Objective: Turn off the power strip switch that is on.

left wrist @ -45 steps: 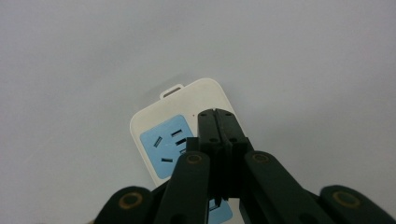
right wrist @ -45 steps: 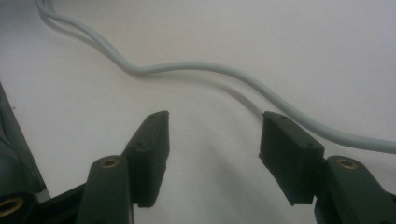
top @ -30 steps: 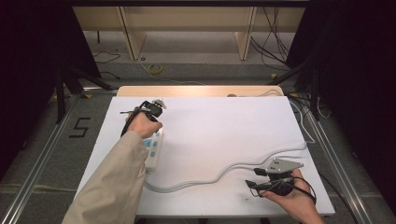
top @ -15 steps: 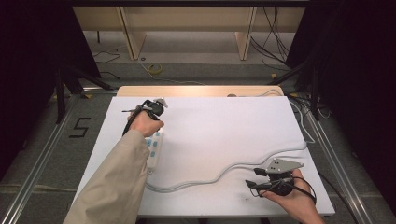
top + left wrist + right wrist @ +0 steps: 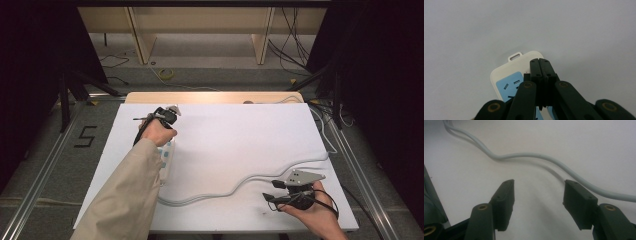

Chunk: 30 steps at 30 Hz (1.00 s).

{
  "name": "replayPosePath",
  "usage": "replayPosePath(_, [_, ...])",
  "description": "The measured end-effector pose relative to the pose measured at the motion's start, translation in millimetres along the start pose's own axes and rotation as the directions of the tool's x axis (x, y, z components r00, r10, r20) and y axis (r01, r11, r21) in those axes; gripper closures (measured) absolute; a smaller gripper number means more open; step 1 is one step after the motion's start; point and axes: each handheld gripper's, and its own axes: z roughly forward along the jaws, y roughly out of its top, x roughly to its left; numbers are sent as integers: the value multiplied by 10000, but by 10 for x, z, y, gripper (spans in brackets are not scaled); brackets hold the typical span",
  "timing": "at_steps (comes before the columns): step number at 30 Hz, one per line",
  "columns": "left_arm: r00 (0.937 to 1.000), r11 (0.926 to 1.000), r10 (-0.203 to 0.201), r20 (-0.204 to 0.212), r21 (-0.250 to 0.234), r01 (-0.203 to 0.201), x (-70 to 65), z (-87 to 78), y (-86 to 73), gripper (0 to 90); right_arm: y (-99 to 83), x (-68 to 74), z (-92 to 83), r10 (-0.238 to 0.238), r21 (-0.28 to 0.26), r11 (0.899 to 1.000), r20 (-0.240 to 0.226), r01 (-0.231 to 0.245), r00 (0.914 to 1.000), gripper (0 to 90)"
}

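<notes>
We see a white power strip [image 5: 506, 75] lying flat on the white desk [image 5: 240, 145], towards its left side, running lengthwise away from the person. Its face is pale blue with dark socket slots, its corners are rounded, and a small hanging loop juts from the far end. In the high view the strip [image 5: 166, 156] is partly hidden under the person's left forearm in its beige sleeve [image 5: 125, 195].

The left hand-held gripper [image 5: 540, 63] has its jaws pressed together with nothing between them. In the left gripper view the joined tips lie over the far end of the strip; whether they rest on it we cannot tell. From above, this hand-held gripper [image 5: 161, 116] sits just beyond the strip's far end.

The strip's grey-white cable [image 5: 250, 179] leaves its near end and winds across the desk to the right edge. The right hand-held gripper [image 5: 537, 197] hovers low near the desk's front right corner, jaws spread wide and empty, with the cable [image 5: 529, 156] curving past just beyond the tips and close by one jaw. In the high view the right hand [image 5: 312, 212] holds that hand-held gripper [image 5: 272, 191] just on the near side of the cable.
</notes>
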Motion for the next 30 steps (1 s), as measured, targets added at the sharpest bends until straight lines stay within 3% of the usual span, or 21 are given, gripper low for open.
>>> replayPosePath(30, [9997, 9990, 64, -249, 439, -53, -45, 100, 6, 899, -3, 2, 4, -5, 4, 10000, -12, 5, 10000, 426])
